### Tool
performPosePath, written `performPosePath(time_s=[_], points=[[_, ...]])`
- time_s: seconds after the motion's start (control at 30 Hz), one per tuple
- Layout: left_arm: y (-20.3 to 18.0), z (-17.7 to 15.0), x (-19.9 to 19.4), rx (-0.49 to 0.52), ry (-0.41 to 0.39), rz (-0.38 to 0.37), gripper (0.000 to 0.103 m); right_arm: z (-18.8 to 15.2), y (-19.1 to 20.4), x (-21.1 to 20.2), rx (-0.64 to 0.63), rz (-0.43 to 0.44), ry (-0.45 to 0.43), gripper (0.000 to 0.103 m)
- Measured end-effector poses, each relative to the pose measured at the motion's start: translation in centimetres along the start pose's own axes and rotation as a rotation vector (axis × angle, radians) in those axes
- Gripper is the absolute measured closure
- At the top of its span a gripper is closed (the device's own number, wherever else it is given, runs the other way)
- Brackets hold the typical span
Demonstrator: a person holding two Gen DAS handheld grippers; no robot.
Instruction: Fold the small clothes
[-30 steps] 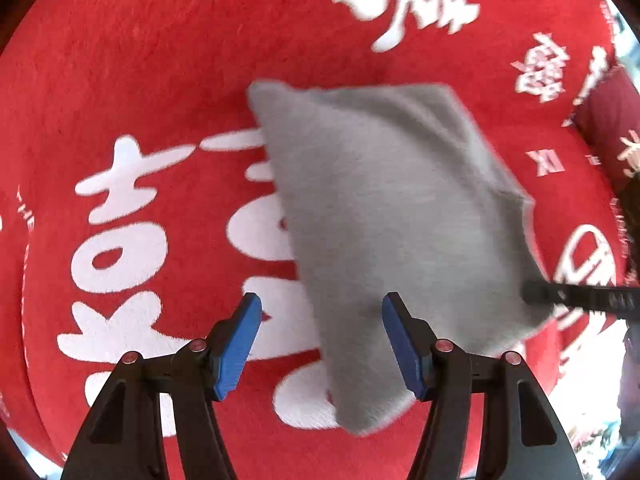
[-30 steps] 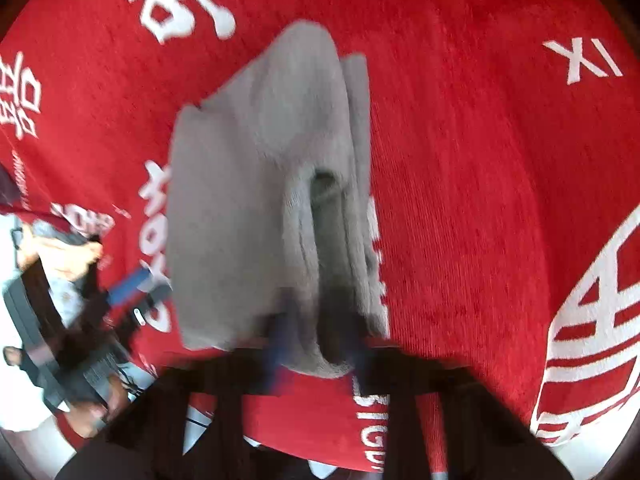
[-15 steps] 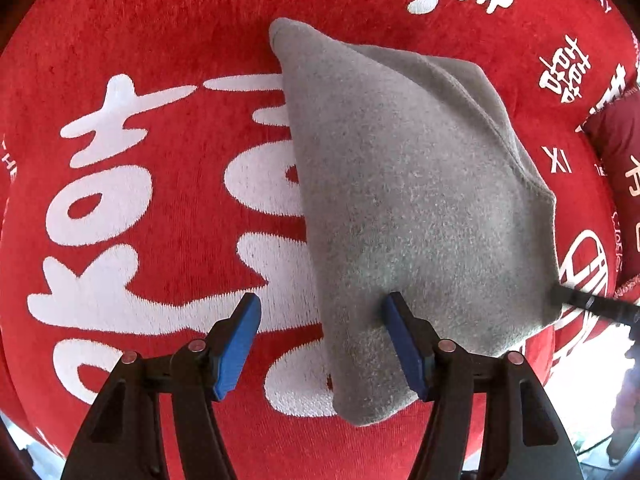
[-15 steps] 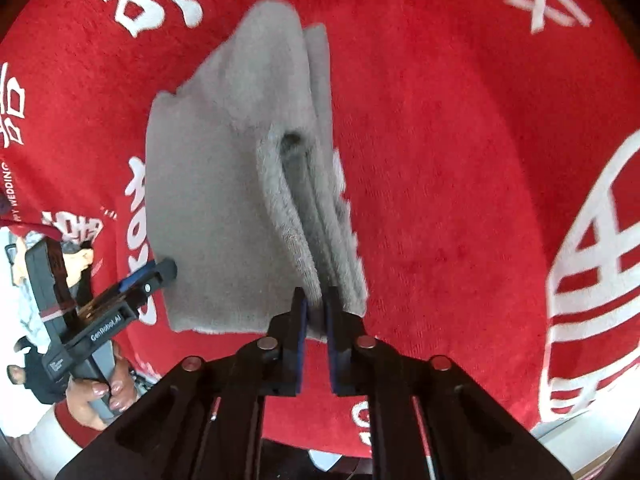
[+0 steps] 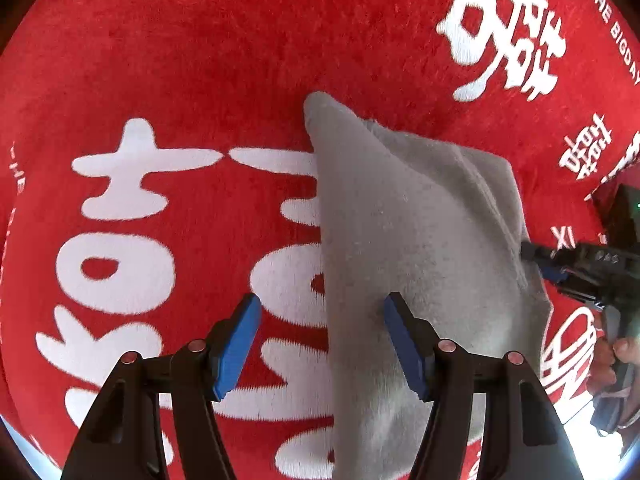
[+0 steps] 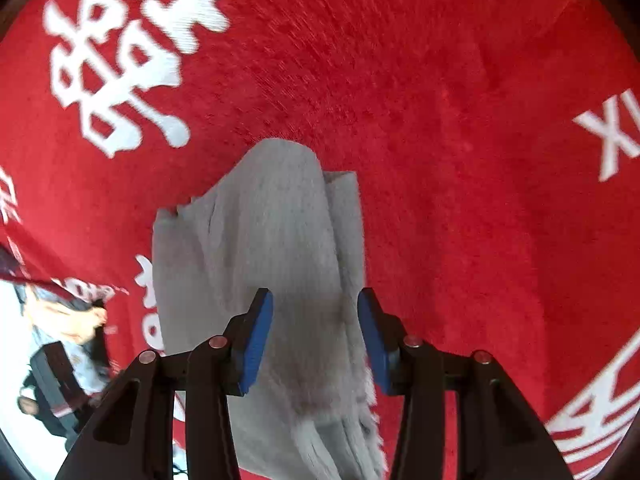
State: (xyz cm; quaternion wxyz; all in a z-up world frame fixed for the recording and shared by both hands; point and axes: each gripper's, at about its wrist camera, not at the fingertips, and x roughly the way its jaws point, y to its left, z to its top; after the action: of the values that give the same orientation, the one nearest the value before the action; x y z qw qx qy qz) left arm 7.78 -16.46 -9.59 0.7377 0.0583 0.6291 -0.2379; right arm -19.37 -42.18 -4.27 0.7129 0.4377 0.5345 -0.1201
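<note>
Both tongs now stand free: the right gripper (image 6: 315, 340), clamped on the grey garment (image 6: 276, 264) a moment ago, is opening, the left gripper (image 5: 322, 344) gapes empty, so the fold lies released on the red blanket (image 6: 460, 160).

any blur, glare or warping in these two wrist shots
Left wrist view: sharp; fisheye bends the red blanket into a dome, dark corners, white blowout at lower right. Right wrist view: grey cloth and white lettering are motion-smeared, overexposed white at lower left, the right gripper casts shadow on the cloth.
</note>
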Motion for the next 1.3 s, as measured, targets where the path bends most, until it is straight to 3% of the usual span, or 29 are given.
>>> performPosePath(time_s=[0.03,0.13,0.67,1.3], points=[[-0.2,0.1,0.6,0.005,0.006,0.0,0.037,0.0,-0.1,0.4,0.005,-0.005,0.016,0.088],[-0.1,-0.1,1.0,-0.016,-0.003,0.009,0.027,-0.7,-1.0,0.9,-0.004,-0.053,0.023,0.089],[-0.4,-0.3,0.3,-0.008,0.006,0.02,0.027,-4.0,0.7,-0.5,-0.042,-0.083,0.001,0.088],[-1.3,-0.3,0.2,0.028,-0.003,0.043,0.027,-4.6,0.5,-1.8,-0.031,-0.073,-0.007,0.087]])
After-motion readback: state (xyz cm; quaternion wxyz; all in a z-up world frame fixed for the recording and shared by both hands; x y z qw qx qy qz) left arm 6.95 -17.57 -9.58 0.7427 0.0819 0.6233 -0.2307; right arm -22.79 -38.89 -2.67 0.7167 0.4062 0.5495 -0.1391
